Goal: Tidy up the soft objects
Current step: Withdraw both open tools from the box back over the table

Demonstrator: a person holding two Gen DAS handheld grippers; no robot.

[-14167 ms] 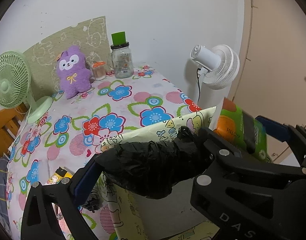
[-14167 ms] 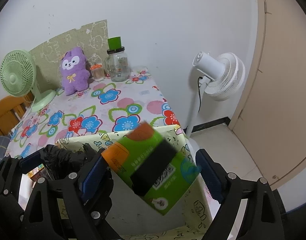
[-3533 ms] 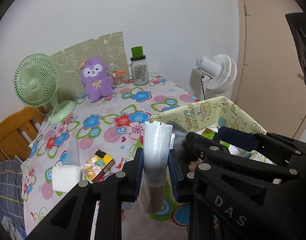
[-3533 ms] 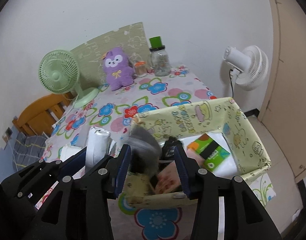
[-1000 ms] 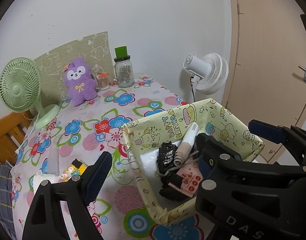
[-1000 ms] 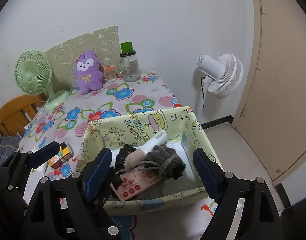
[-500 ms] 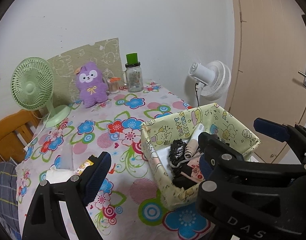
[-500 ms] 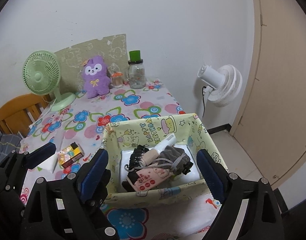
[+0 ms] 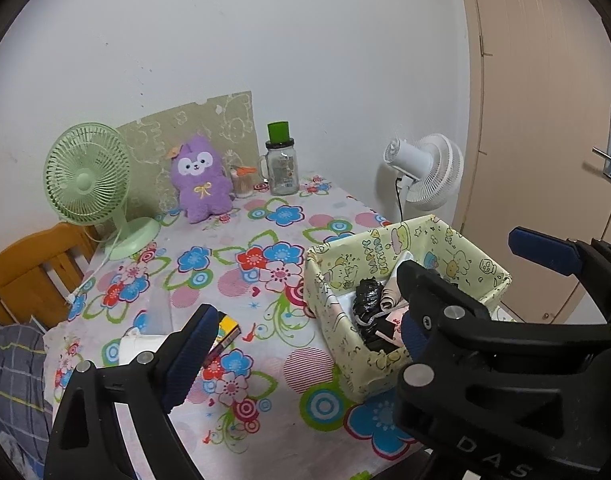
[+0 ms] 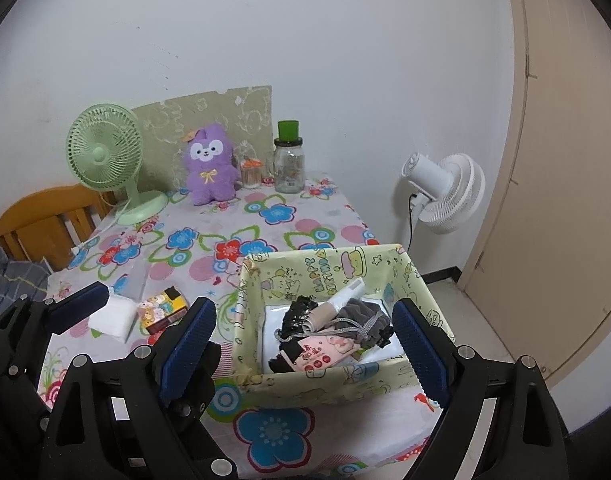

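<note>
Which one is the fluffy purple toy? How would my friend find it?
Look at the far end of the flowery table, by the wall. The purple plush toy sits upright between the green fan and the green-lidded jar. It alone is furry, with a white face and yellow bow.

A plain white wall [image 10: 345, 40] backs the table with its flowered cloth [image 10: 209, 248], a beige door [image 10: 565, 160] at right, a wooden chair back [image 10: 37, 216] at left.

Both grippers' fingers [image 10: 189, 344] spread, empty
</note>
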